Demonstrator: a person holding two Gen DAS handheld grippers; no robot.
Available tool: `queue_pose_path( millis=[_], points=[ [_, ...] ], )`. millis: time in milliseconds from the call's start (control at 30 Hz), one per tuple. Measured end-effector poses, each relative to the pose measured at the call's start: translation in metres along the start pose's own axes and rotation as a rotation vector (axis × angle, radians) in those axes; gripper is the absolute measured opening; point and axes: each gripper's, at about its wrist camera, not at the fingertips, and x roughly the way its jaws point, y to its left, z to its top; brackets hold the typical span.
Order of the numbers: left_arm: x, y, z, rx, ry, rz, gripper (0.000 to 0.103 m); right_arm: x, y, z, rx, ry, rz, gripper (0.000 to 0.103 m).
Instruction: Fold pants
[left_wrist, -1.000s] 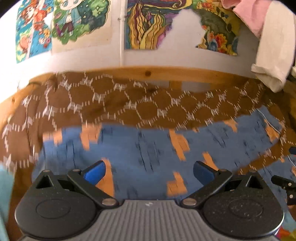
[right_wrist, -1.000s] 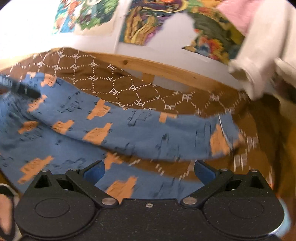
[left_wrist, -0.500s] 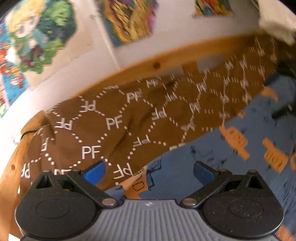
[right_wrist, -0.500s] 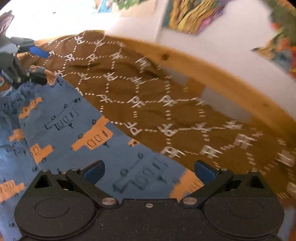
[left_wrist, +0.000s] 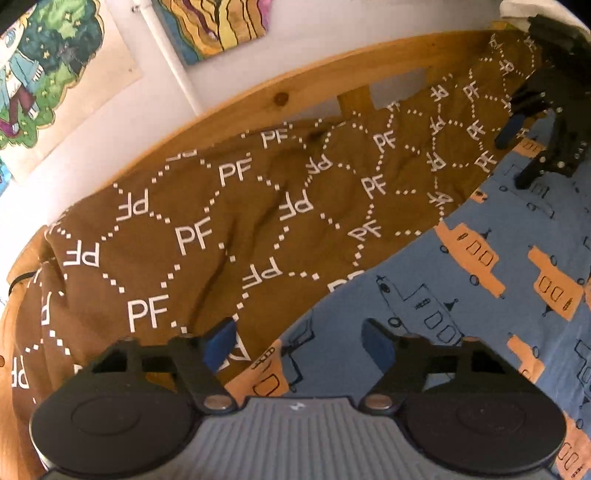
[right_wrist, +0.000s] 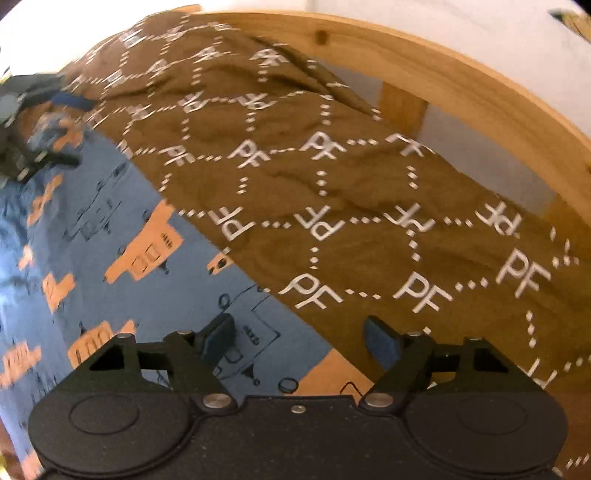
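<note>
Blue cotton pants printed with orange trucks (left_wrist: 480, 302) are spread on a brown "PF"-patterned bedspread (left_wrist: 221, 236). Their long edge runs between both open grippers: left gripper (left_wrist: 299, 341) at one corner, toward four o'clock; right gripper (right_wrist: 299, 334) opposite, toward eight o'clock. Neither is nearer.

The pants (left_wrist: 461, 295) are spread on the bedcover (left_wrist: 221, 229), which is laid inside the bed frame (left_wrist: 295, 88). The wall (left_wrist: 314, 40) is set behind the frame, with posters (left_wrist: 218, 26) hung on it.
</note>
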Motion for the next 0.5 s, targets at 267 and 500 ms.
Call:
queue_pose_path(
  millis=[267,500],
  points=[
    [0.004,-0.001,-0.003,0.027,0.055,-0.02,0.005,0.001,0.018,-0.002,-0.074,-0.006,-0.021,0.028],
    [-0.015,-0.004,-0.001,-0.006,-0.024,0.056,0.001,-0.01,0.033,-0.002,-0.127,-0.054,-0.151,0.001]
  ],
)
